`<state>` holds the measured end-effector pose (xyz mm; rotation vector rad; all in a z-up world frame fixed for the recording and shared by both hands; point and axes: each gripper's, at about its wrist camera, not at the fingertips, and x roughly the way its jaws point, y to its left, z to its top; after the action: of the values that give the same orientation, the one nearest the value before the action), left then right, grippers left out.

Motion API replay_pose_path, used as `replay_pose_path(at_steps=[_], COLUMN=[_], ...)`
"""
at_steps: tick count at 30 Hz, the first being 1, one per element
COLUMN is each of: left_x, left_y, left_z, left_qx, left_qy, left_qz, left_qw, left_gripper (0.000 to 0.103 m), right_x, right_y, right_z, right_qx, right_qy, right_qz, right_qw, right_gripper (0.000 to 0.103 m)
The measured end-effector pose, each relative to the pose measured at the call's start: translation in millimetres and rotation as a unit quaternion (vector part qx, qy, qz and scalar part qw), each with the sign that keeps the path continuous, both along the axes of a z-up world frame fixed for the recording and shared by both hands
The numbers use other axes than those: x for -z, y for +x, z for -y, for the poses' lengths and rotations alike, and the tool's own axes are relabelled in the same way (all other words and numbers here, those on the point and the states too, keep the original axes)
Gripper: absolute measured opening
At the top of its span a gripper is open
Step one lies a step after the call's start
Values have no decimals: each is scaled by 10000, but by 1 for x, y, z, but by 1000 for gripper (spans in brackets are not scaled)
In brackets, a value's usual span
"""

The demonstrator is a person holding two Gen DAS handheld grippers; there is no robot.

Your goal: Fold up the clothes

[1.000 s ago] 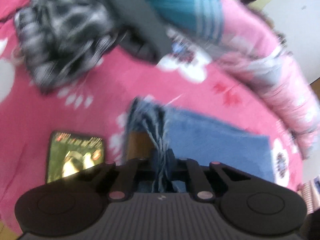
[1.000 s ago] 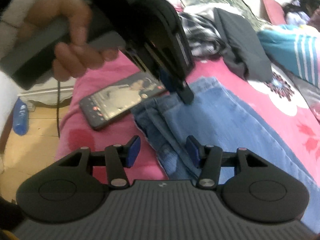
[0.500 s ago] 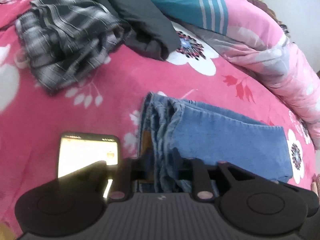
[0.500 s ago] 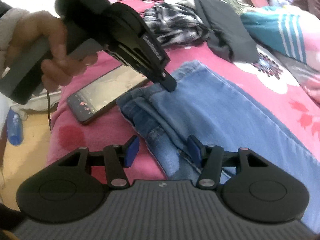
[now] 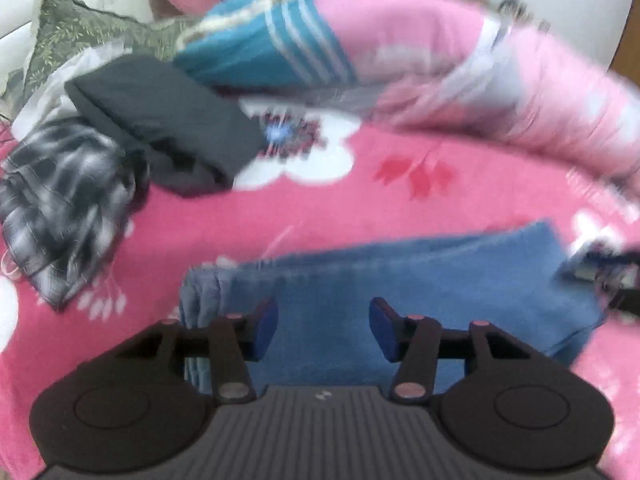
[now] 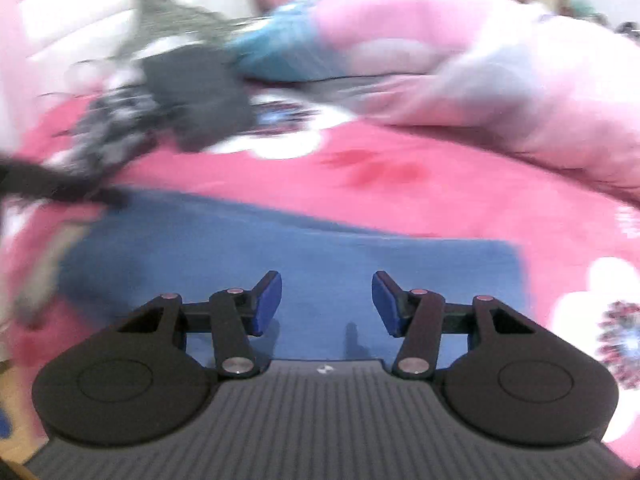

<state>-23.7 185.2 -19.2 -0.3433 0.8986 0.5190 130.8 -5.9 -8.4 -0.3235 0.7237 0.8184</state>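
Folded blue jeans [image 5: 400,280] lie flat on the pink floral blanket [image 5: 320,200], near the front edge of the bed, directly under both grippers; waistband end with bunched layers sits at the left in the left wrist view, the squared-off folded end at the right. Left gripper [image 5: 323,326]: jaws partly apart and opening, nothing between the pads, denim only below them. Right gripper [image 6: 327,304]: jaws partly apart and closing, nothing pinched either, hovering over the middle of the denim [image 6: 280,248]. Handling guess: denim is heavyish for cloth, limp but with some body, several layers thick, not slippery, not fragile; layers may slide apart if only the top one is pinched. Best hold looks like the stacked edges, one gripper at the waistband end, one at the far folded end, biting through all layers so the fold carries over together. Counts: one pair of jeans, one dark grey garment [image 5: 160,120] folded at the back left, one black-and-white plaid garment [image 5: 60,200] crumpled just beside it, touching. One teal striped item [image 5: 272,52] and one rolled pink quilt [image 5: 520,92] along the back, one olive patterned cushion [image 5: 80,36]. Two grippers. Both views are motion-blurred, small details unreadable.
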Motion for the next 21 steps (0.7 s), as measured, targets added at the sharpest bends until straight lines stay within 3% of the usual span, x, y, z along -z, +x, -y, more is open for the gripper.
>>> replay_pose_path(at_steps=[1, 3, 5, 9, 12, 13, 17, 21], left_x=[10, 26, 30, 35, 38, 37, 36, 37], left_y=[4, 5, -3, -6, -5, -4, -2, -1], left_z=[0, -3, -8, -4, 0, 1, 2, 3], left_qx=[-70, -327, -597, -675, -674, -716, -872, -911], left_qy=[81, 128, 30, 150, 306, 308, 297, 333], left_qz=[-225, -572, -422, -331, -336, -336, -334, -346], left_qw=[9997, 9977, 9973, 9971, 9967, 9964, 9952, 9947], left_gripper=[39, 38, 38, 38, 38, 38, 38, 39], right_x=[1, 5, 12, 41, 85, 88, 55, 23], right_y=[18, 46, 70, 109, 141, 145, 149, 126], right_z=[9, 22, 32, 33, 39, 45, 67, 96], right_qx=[158, 335, 413, 277, 449, 429, 491, -338], right_qy=[21, 21, 101, 90, -4, 163, 240, 293], right_qz=[18, 29, -14, 78, -406, -463, -748, -754], right_qw=[9999, 9994, 9991, 9995, 9982, 9979, 9957, 9961], right_gripper=[41, 24, 12, 9, 6, 6, 9, 9])
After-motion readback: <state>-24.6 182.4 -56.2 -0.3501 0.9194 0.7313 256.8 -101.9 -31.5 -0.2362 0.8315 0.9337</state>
